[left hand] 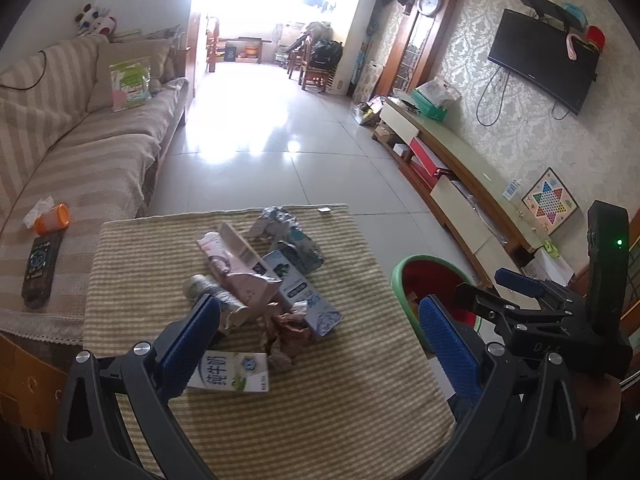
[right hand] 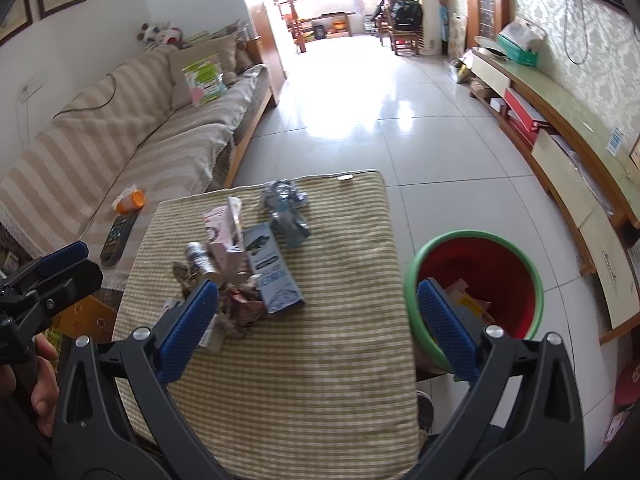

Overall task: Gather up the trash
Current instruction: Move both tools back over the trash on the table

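A heap of trash lies on the striped tablecloth [left hand: 320, 412]: a pink carton [left hand: 236, 264], a blue-grey carton [left hand: 304, 292], a crumpled foil pack [left hand: 280, 222], a can [left hand: 208, 290], crumpled wrappers [left hand: 288, 334] and a white milk carton [left hand: 230, 374]. My left gripper [left hand: 320, 332] is open above the heap's near side, nothing between its pads. My right gripper [right hand: 318, 318] is open too, hovering over the cloth between the heap [right hand: 248, 264] and the red bin with a green rim [right hand: 476, 276], which holds some trash. The right gripper [left hand: 520, 284] shows over the bin [left hand: 432, 284] in the left view.
A striped sofa [left hand: 80, 152] at left carries a remote [left hand: 40, 268], an orange cup [left hand: 54, 218] and a tissue. A TV stand [left hand: 460, 160] runs along the right wall. Shiny tiled floor [right hand: 360, 120] stretches ahead. A hand [right hand: 40, 388] holds the left tool.
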Demonstrator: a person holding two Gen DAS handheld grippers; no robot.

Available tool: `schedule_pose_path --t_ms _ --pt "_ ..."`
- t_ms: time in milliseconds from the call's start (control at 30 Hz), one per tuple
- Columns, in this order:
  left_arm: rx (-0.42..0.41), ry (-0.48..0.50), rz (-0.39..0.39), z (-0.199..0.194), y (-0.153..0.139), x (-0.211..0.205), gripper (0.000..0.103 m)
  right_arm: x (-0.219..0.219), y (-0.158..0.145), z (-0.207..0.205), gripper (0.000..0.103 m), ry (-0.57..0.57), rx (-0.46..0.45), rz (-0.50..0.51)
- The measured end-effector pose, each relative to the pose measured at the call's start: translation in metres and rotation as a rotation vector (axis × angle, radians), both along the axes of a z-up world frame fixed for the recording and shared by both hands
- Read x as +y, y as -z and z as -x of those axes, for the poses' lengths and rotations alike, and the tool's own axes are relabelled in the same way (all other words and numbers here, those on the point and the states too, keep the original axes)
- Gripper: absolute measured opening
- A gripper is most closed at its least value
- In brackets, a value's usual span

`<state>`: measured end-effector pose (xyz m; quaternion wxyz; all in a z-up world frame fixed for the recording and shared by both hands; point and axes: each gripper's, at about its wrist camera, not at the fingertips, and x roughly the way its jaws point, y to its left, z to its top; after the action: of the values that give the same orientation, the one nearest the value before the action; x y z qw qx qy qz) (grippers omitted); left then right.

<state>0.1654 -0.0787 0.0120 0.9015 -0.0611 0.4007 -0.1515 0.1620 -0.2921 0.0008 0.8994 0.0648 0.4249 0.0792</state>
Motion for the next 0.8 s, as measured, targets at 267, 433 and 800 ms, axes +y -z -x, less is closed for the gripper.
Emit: schedule_pose_path --t_ms 267,433,800 --pt "0.067 -0.084 -0.009 0.015 0.026 0.064 0.095 0.046 0.015 -0.004 0.098 -0.066 0.048 0.005" --pt "0.136 -0.108 -0.016 0.021 0.059 0.083 0.095 0.063 0.026 -0.006 0.098 -0.088 0.072 0.016" --pt "0.239 -0.025 -0.049 0.009 0.120 0.069 0.095 0.067 0.053 -0.017 0.098 -0.094 0.128 0.021"
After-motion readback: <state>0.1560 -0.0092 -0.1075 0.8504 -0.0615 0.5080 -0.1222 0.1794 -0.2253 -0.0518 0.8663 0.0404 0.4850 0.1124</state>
